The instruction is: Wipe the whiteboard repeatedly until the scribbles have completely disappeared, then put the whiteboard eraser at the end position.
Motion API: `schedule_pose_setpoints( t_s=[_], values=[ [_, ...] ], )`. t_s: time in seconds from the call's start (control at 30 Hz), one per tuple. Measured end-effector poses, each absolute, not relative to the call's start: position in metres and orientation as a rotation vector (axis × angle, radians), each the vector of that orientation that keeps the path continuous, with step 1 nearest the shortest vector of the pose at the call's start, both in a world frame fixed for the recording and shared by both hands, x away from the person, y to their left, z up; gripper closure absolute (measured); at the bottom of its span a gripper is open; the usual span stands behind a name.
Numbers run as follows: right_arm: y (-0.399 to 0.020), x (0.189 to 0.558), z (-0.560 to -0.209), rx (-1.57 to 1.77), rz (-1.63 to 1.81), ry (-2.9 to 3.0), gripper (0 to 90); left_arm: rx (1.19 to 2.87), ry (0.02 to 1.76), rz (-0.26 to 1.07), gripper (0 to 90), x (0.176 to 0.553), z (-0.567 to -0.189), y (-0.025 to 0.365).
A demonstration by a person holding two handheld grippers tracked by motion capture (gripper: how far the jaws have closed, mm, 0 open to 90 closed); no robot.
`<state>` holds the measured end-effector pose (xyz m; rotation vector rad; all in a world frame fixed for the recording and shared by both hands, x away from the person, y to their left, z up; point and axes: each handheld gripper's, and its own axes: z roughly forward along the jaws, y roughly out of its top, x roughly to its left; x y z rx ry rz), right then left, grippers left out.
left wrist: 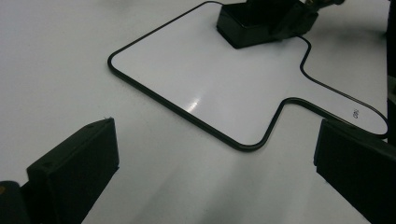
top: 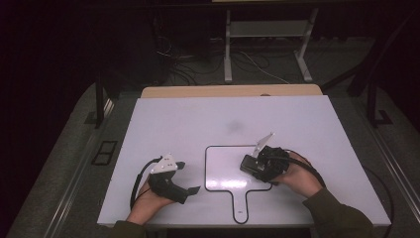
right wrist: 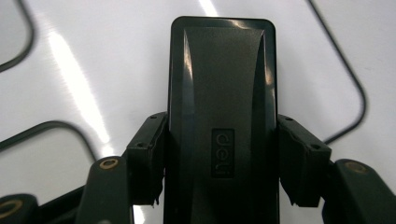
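Observation:
A small paddle-shaped whiteboard with a black rim lies flat on the white table, its handle toward the near edge. My right gripper is shut on a black block eraser that rests on the board's right part. In the right gripper view, the pads press both long sides of the eraser over the whiteboard. My left gripper rests left of the board with its jaws wide apart. In the left gripper view, the left gripper faces the whiteboard and the eraser beyond.
A wooden tabletop edge adjoins the table's far side. Behind it stand white frame legs and loose cables on the dark floor. The person's hands and sleeves come in at the near edge. Bare white surface stretches across the table's far half.

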<state>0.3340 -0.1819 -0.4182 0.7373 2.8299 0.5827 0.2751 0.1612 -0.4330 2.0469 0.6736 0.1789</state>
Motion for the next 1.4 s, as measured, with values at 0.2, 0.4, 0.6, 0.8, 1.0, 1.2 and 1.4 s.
schedule_pose_setpoints(
  t_s=[0.2, 0.4, 0.6, 0.8, 1.0, 1.2, 1.4],
  values=[
    [-0.174, 0.329, -0.418, 0.684, 0.589, 2.859, 38.8, 2.051, 0.672, 0.176, 0.0, 0.276, -0.434, 0.16],
    [-0.163, 0.321, -0.418, 0.623, 0.607, 2.892, 38.8, 2.051, 0.67, 0.179, 0.0, 0.275, -0.433, 0.161],
    [-0.168, 0.325, -0.418, 0.665, 0.667, 2.903, 38.7, 2.05, 0.669, 0.177, 0.0, 0.275, -0.433, 0.161],
    [-0.176, 0.329, -0.412, 0.693, 0.733, 2.894, 38.7, 2.052, 0.669, 0.175, 0.0, 0.275, -0.434, 0.161],
    [-0.185, 0.334, -0.407, 0.736, 0.775, 2.886, 38.7, 2.052, 0.67, 0.174, 0.0, 0.275, -0.434, 0.161],
    [-0.19, 0.337, -0.402, 0.766, 0.799, 2.873, 38.7, 2.052, 0.669, 0.176, 0.0, 0.275, -0.433, 0.161],
    [-0.195, 0.341, -0.397, 0.781, 0.824, 2.847, 38.7, 2.051, 0.67, 0.174, 0.0, 0.276, -0.434, 0.161]
  ],
)
